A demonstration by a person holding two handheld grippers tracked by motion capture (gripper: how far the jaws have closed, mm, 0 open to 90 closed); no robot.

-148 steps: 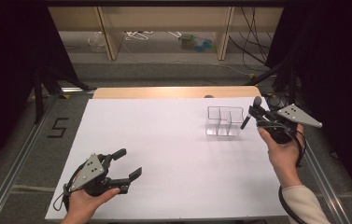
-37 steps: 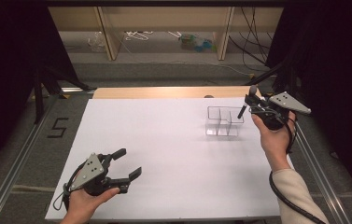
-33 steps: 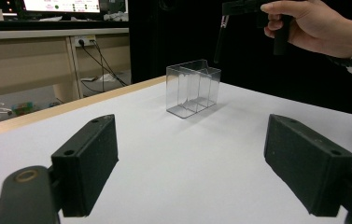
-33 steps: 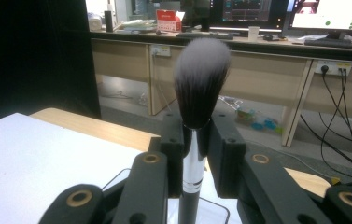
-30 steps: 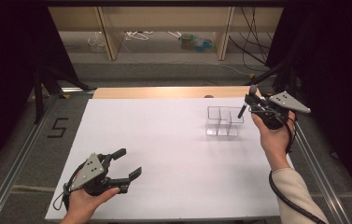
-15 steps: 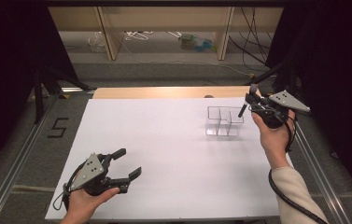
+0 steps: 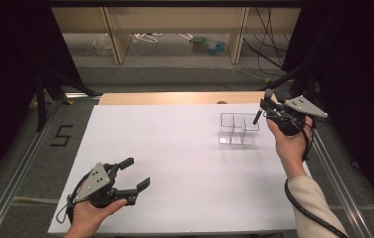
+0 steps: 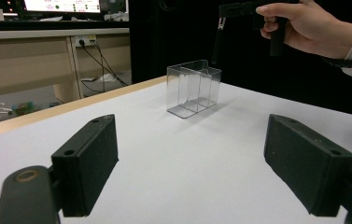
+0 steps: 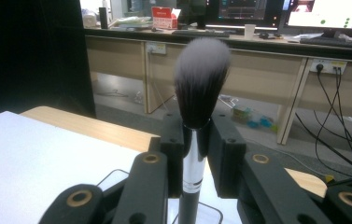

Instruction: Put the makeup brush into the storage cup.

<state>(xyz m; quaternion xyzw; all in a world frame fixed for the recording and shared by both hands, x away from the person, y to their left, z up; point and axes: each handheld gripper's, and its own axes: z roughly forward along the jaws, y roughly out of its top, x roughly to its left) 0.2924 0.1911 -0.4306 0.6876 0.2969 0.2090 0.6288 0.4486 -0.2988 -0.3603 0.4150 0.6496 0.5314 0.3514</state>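
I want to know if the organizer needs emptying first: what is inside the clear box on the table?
Nothing shows inside the clear box: through its walls, the compartments look empty. The brush is above it, clamped in the right gripper.

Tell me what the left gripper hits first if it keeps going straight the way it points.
Probably the clear plastic compartment box: it stands almost dead ahead between the open left gripper jaws, with bare white table before it. Depth is uncertain; it may pass slightly beside it.
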